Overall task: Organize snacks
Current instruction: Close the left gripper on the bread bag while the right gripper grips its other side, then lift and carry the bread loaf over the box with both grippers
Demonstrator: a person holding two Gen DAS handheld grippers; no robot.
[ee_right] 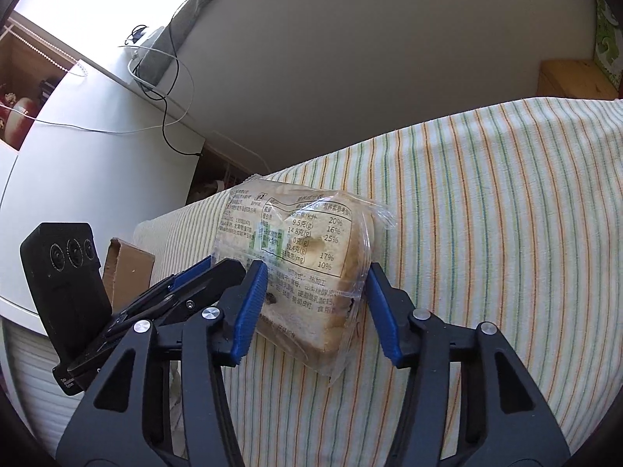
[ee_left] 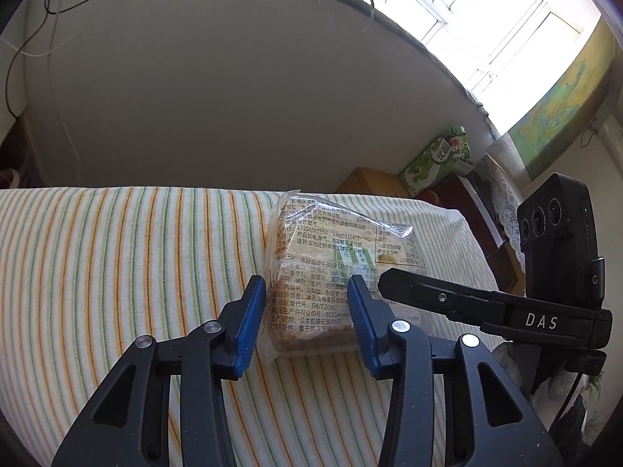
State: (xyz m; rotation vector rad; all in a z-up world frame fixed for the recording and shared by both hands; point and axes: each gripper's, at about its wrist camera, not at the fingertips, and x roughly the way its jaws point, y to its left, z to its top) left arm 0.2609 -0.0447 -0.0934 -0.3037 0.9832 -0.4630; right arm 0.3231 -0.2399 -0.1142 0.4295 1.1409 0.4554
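A clear plastic packet of sliced bread (ee_left: 317,272) with printed Chinese text lies on the striped tablecloth (ee_left: 117,257). My left gripper (ee_left: 307,307) is open, its blue pads (ee_left: 249,323) on either side of the packet's near end, not pressing it. My right gripper (ee_right: 317,303) is open too, its blue pads (ee_right: 383,311) straddling the same packet (ee_right: 307,257) from the other side. The right gripper shows in the left wrist view (ee_left: 467,303) just right of the packet. The left gripper shows in the right wrist view (ee_right: 171,292).
A cardboard box (ee_right: 124,268) stands off the table's left end. A wooden box (ee_left: 370,183) and a green carton (ee_left: 440,159) sit beyond the table's far right corner. A white cabinet (ee_right: 78,163) with cables stands at left. A wall runs behind.
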